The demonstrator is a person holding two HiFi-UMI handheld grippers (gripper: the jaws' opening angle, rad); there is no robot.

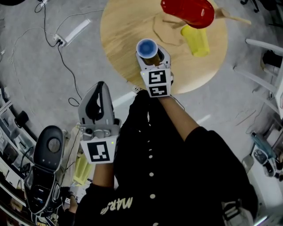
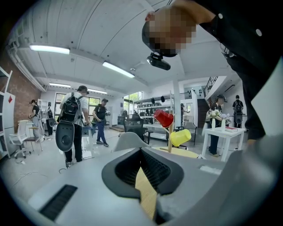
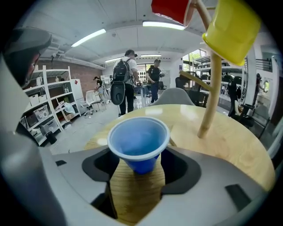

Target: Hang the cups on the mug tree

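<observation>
Head view has the right gripper (image 1: 152, 54) out over the near part of the round table (image 1: 119, 35). Its jaws stand apart on either side of the blue cup (image 1: 147, 47), which sits upright on the wood. Going by the right gripper view, I judge the pads are not yet pressing its wall. The left gripper (image 1: 99, 90) hangs at 7 o'clock from the right one, off the table and over the floor, jaws apart with nothing between them.

What worries me is that the cup looks light and thin. One pad landing first could shove or tip it, and a hard squeeze could buckle it. The mug tree (image 3: 211, 88) stands at 1 o'clock from the cup, carrying the red cup (image 1: 188, 12) and the yellow cup (image 1: 196, 40). A careless swing in could knock either one off. A bare peg (image 3: 193, 78) points toward the gripper.

The table rim lies close at 6 o'clock, and open wood runs toward 11 o'clock. A power strip (image 1: 76, 31) lies on the floor off at 10.
</observation>
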